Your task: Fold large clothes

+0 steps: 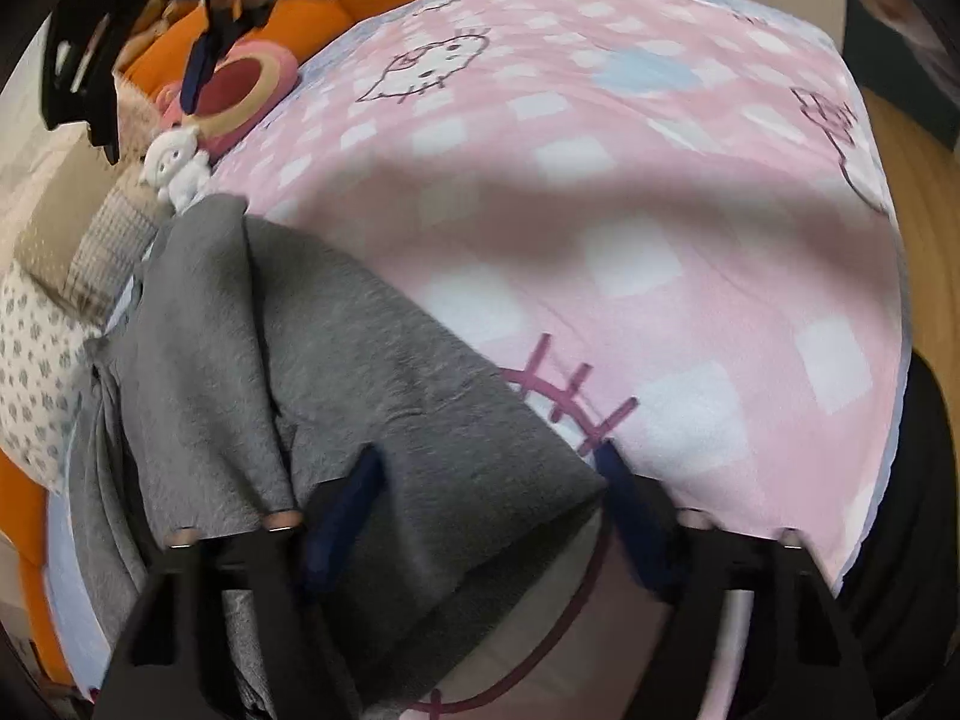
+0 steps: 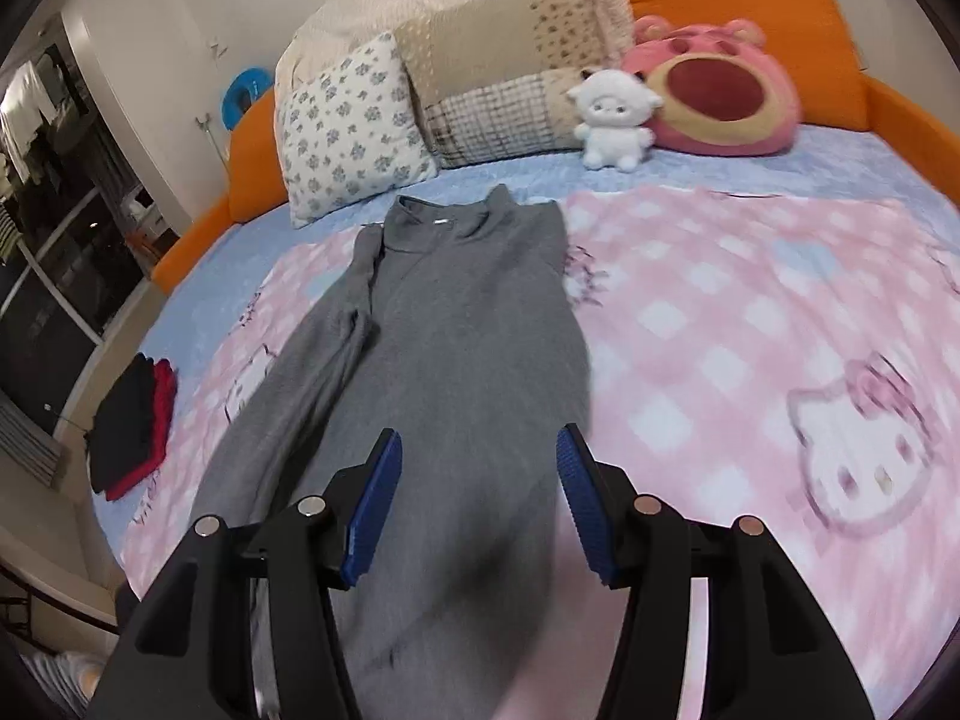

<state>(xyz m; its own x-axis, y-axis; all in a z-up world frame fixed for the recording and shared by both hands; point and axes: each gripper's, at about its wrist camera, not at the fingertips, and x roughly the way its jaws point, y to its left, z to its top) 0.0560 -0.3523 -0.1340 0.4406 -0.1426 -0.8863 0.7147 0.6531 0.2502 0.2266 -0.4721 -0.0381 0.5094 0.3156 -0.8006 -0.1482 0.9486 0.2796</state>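
A folded black and red pile (image 2: 133, 426) is sitting at the left edge of the pink checked blanket (image 2: 720, 312). The grey garment (image 2: 456, 372) is lying lengthwise on it, collar toward the pillows (image 2: 354, 126), its near hem running out of view. The left gripper (image 1: 489, 477) is spread wide over grey cloth, its pads blurred. The right gripper (image 2: 477, 450) is hanging open above the garment, holding nothing.

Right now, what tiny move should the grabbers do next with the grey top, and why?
Probably lower the right gripper and pinch the hem of the grey top. Both sets of jaws stand open, holding nothing, and the top lies flat on the pink blanket with one side already folded in, so the bottom can go up toward the collar.
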